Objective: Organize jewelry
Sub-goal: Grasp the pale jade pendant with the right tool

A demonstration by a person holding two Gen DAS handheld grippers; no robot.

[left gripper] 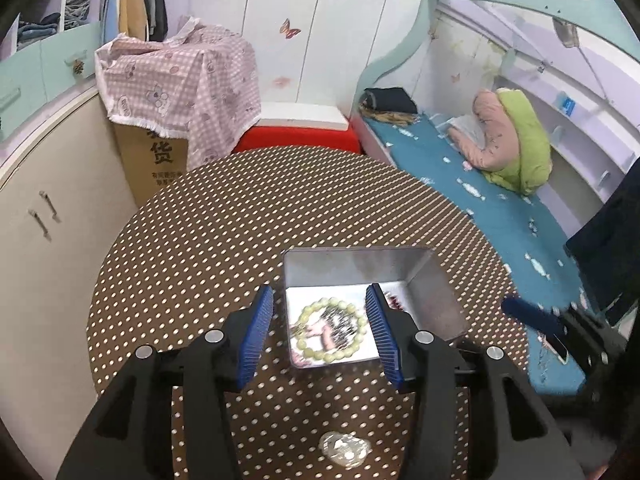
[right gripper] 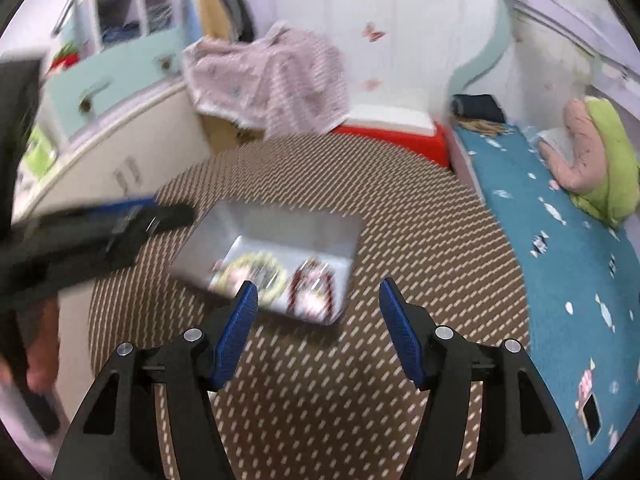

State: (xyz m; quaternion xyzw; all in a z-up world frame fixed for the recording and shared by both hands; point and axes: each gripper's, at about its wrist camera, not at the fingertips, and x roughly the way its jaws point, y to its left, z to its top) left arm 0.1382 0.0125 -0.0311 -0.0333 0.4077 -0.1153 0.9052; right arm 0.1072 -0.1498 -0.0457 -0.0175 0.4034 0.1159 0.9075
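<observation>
Both my grippers tilt down over the open tin, fingers apart and empty.

The pale green bead bracelet (left gripper: 329,329) lies flat in the metal tin (left gripper: 434,300) on the dotted round table (left gripper: 240,216), a red bracelet (right gripper: 312,290) beside it; the tin's long side runs across me. My left gripper (left gripper: 320,336) straddles the tin's near edge; my right gripper (right gripper: 316,332) hangs just before it.

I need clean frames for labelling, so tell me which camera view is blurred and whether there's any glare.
Left wrist view: mostly sharp, polka-dot table crisp, glare on the tin box floor, right gripper smeared. Right wrist view: motion blur throughout, table dots stretched into streaks, bracelets and left gripper smeared.
</observation>
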